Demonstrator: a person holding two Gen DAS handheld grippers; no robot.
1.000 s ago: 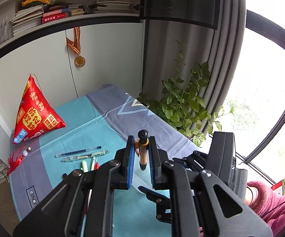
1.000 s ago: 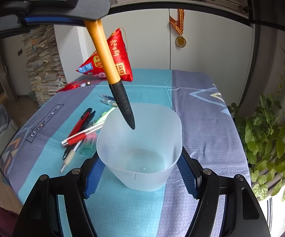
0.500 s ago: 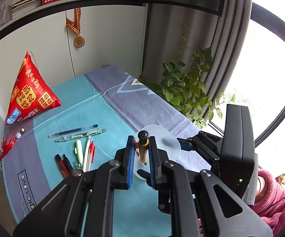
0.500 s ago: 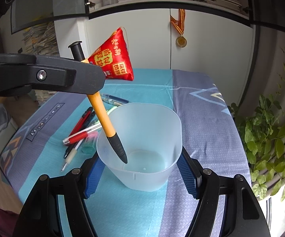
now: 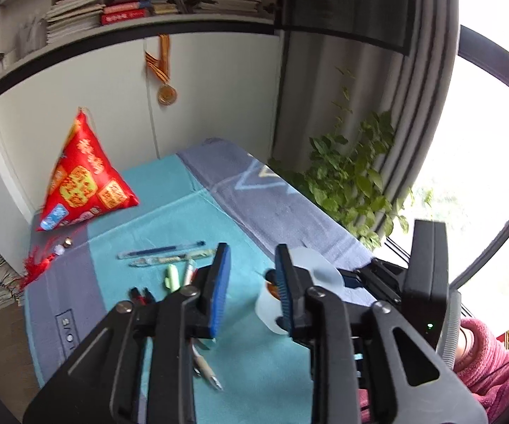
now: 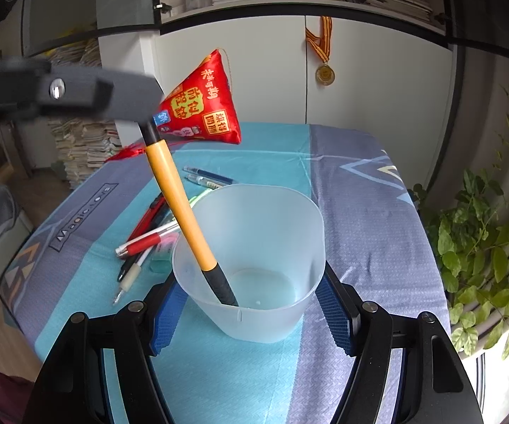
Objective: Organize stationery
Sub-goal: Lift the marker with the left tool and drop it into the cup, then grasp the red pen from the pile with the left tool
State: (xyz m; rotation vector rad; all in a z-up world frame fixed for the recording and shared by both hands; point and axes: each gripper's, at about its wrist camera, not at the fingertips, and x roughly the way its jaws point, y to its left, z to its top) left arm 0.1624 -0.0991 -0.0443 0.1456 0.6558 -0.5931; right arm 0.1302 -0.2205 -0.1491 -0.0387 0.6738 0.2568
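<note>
Since half a second ago the orange pen (image 6: 180, 208) dropped from the left gripper (image 5: 250, 282), whose jaws are opening with nothing between them. Now it's leaning tip-down inside the translucent plastic cup (image 6: 254, 282). Loose pens (image 6: 148, 240) lie left of the cup. The right gripper (image 6: 250, 314) is clamped on the cup's sides on the tablecloth (image 6: 360, 212).

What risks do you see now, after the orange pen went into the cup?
The orange pen leans steeply on the rim of the light plastic cup; it might tip the cup if the right gripper lets go. The left gripper, jaws opening with nothing between them, is close above the pen's top and may knock it.
</note>
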